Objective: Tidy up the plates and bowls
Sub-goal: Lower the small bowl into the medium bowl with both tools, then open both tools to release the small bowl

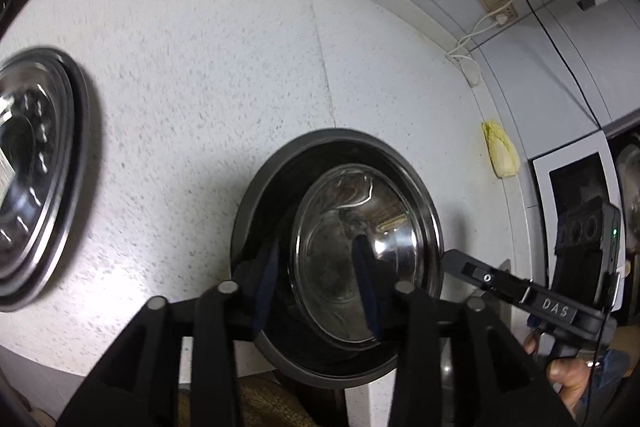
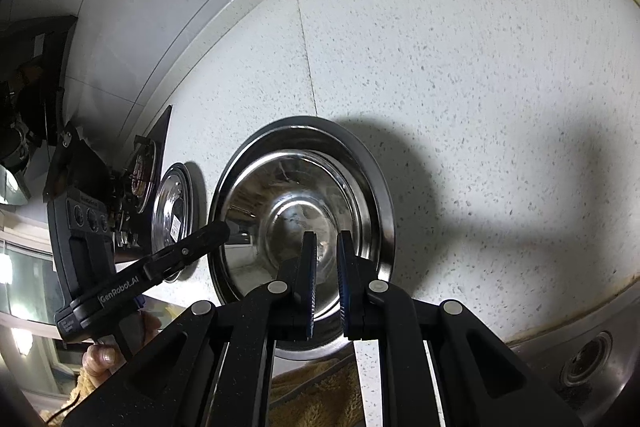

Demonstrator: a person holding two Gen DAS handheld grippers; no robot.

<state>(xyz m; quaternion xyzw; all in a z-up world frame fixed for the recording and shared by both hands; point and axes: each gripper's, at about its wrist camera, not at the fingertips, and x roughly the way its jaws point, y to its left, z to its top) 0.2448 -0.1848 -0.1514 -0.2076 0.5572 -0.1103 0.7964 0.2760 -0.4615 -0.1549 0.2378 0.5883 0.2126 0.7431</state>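
Note:
A steel bowl (image 1: pixel 352 259) sits in a dark-rimmed plate (image 1: pixel 260 187) on the white speckled counter. My left gripper (image 1: pixel 320 279) is open, with its blue-padded fingers (image 1: pixel 266 287) straddling the near rim of plate and bowl. My right gripper (image 2: pixel 326 277) hovers over the same bowl (image 2: pixel 288 211) and plate (image 2: pixel 380 195), its blue pads (image 2: pixel 310 279) a narrow gap apart with nothing between them. A second stack of steel plates lies at the left in the left wrist view (image 1: pixel 32 179) and is small in the right wrist view (image 2: pixel 174 215).
The counter (image 1: pixel 200 67) meets a grey tiled wall with sockets and cables (image 1: pixel 500 11). A yellow-white leafy vegetable (image 1: pixel 500 151) lies by the wall. A sink with drain (image 2: pixel 586 359) is at the lower right. A dark stove area (image 2: pixel 136 171) is at the far left.

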